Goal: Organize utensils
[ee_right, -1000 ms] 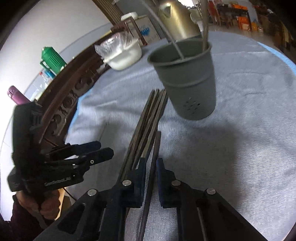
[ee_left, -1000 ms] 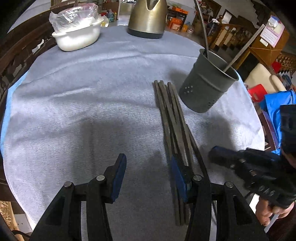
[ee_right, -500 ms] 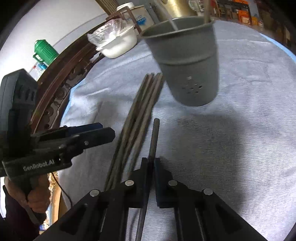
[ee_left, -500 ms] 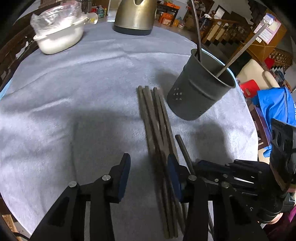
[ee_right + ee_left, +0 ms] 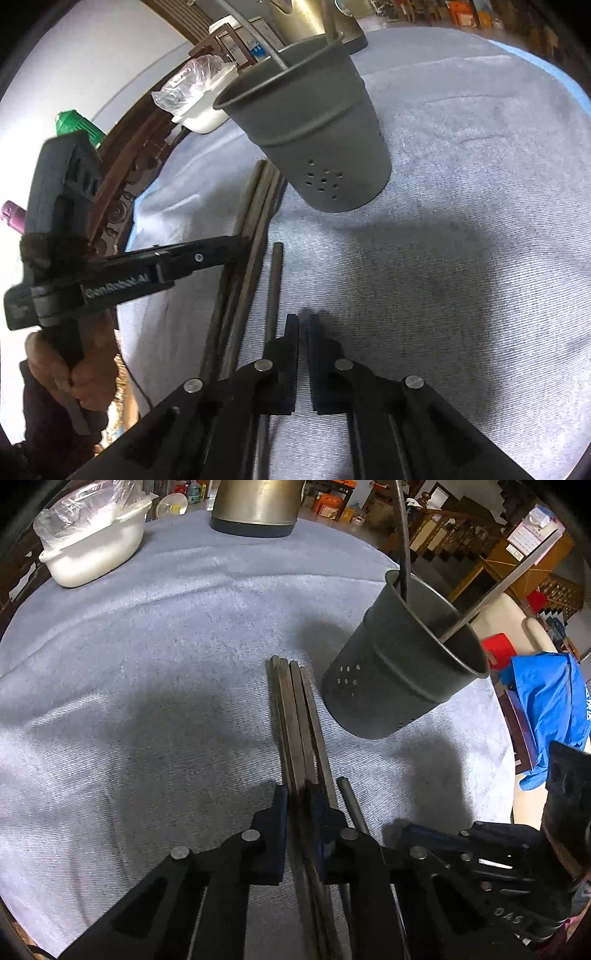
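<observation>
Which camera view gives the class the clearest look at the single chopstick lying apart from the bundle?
The right wrist view: the single chopstick lies alone on the cloth, clear of the bundle, its far end visible. In the left wrist view only a short stretch shows, the rest hidden behind the left claw.

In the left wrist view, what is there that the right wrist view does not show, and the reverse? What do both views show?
Only the left wrist view: a cream chair and a blue garment beyond the table edge.
Only the right wrist view: a green bottle behind the table.
Both: the grey cup with utensils standing in it, the chopsticks lying beside it, and the white bowl.
</observation>
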The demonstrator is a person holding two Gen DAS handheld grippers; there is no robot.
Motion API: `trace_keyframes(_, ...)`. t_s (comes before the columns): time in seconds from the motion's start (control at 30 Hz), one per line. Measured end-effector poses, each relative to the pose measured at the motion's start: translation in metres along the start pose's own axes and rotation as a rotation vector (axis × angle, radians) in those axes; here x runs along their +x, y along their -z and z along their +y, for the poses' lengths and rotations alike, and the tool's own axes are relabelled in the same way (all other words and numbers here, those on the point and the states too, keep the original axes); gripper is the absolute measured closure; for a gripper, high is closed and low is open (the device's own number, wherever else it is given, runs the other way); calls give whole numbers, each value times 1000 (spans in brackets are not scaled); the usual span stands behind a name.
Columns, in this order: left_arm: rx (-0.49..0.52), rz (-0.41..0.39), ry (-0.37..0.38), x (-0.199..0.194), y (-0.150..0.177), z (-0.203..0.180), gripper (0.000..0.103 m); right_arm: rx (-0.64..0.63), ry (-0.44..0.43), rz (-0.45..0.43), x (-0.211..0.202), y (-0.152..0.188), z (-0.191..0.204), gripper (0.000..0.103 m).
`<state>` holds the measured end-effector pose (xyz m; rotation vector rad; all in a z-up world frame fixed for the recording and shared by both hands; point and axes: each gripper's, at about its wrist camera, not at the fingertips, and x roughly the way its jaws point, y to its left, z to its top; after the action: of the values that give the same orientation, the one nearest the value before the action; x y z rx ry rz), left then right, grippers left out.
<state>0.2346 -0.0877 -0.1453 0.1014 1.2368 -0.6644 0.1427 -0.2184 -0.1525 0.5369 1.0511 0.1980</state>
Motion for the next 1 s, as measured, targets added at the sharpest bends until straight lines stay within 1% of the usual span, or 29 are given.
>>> trace_keyframes(0.07, -7, 1, 9, -3, 4, 4, 94, -13, -11, -10, -2, -2, 6, 94)
trace_keyframes(0.13, -7, 1, 4, -5, 8, 9, 96, -43, 1, -13, -4, -4, 14, 94)
trace_keyframes(0.27, -21, -2, -2, -9, 15, 19, 97, -63, 36, 18, 5, -6, 24, 94)
trace_keyframes(0.4, -51, -8, -16, -15, 21, 32, 97, -74, 103, 49, 19, -7, 31, 94)
trace_keyframes(0.57, -77, -5, -8, -24, 35, 43, 97, -122, 151, 33, 24, -7, 38, 94)
trace_keyframes(0.63, -79, -3, -10, -25, 37, 47, 97, -133, 187, 38, 27, -9, 38, 98)
trace_keyframes(0.7, -78, -5, -26, -28, 37, 49, 97, -123, 191, 37, 27, -10, 34, 102)
trace_keyframes(0.8, -75, -21, -53, -34, 31, 54, 97, -128, 244, 33, 21, -11, 30, 102)
trace_keyframes(0.87, -68, -22, -63, -33, 22, 51, 93, -113, 246, 35, 17, -12, 24, 101)
trace_keyframes(0.9, -69, -22, -68, -33, 20, 52, 85, -102, 235, 37, 16, -13, 22, 100)
trace_keyframes(0.93, -69, -25, -75, -33, 16, 51, 77, -90, 201, 33, 15, -14, 21, 100)
trace_keyframes(1.0, -61, -31, -96, -29, 8, 51, 74, -74, 143, 20, 11, -17, 21, 99)
